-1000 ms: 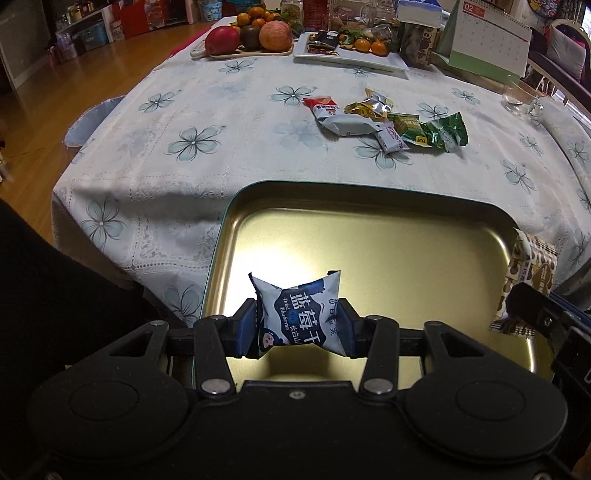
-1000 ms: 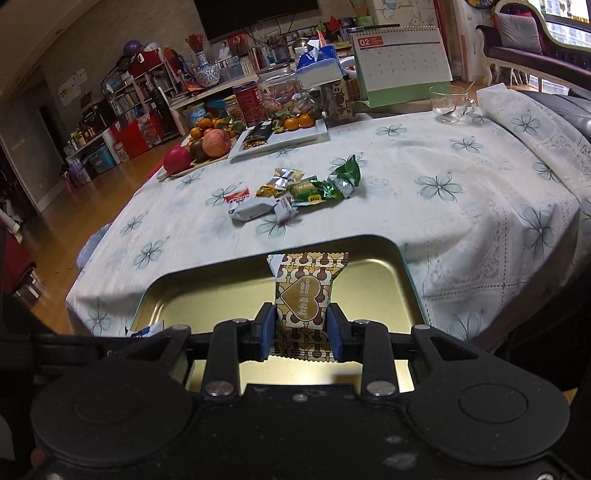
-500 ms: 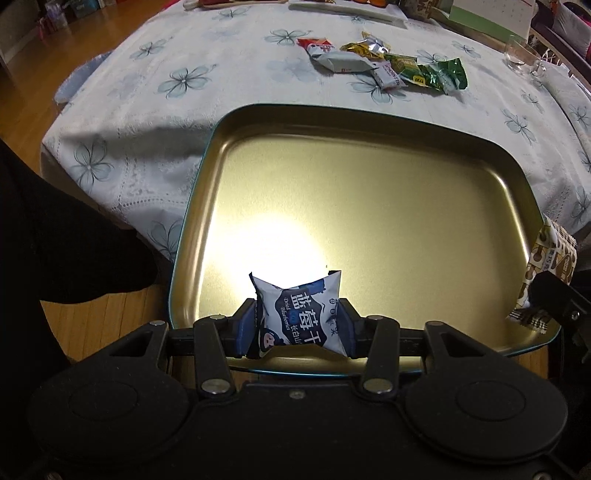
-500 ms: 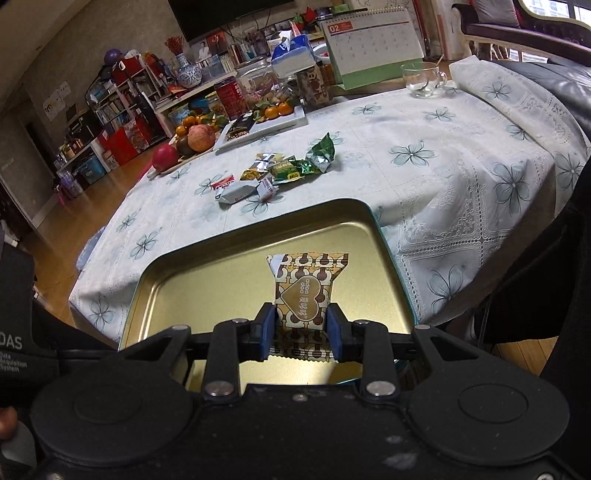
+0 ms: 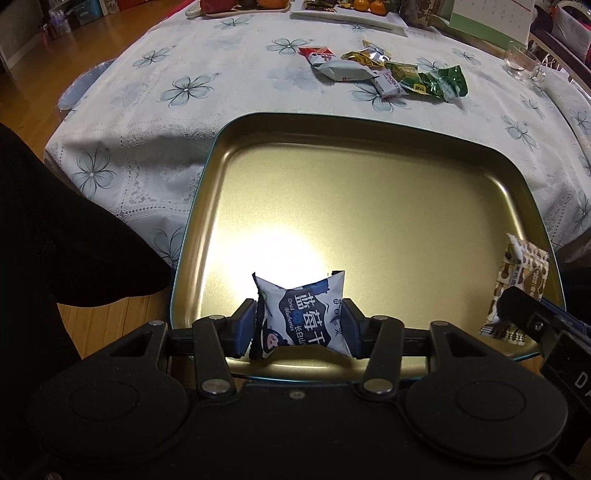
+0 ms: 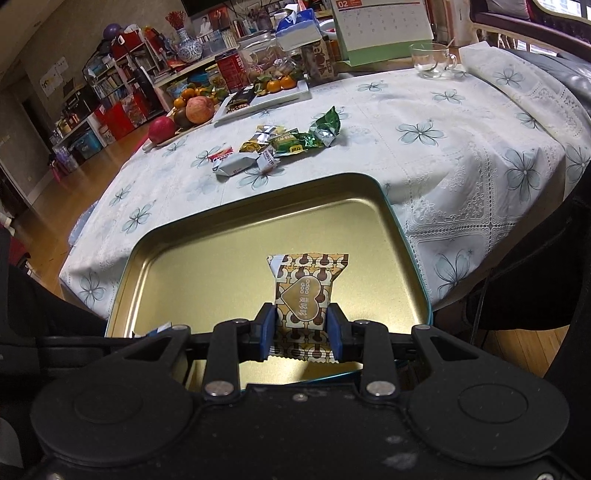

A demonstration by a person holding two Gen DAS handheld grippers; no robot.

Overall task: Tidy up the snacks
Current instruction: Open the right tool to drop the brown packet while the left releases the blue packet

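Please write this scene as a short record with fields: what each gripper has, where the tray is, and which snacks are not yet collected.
left gripper: jaws opening, blueberry packet between them, tilted, over the tray
right gripper: shut on brown packet, over the tray
tray: gold metal, on the table's near edge; nothing seen lying in it yet
table: white cloth with flower print
snack pile: loose packets on the cloth beyond the tray
far end: fruit, calendar, glass cup

table (image 6: 461,122) under a white cloth printed with grey-blue flowers. on it: gold metal tray (image 5: 369,147) at the near edge; loose pile of snack packets (image 6: 280,146) mid-table; fruit board, white plate, glass cup (image 6: 432,61) and desk calendar at the far side.
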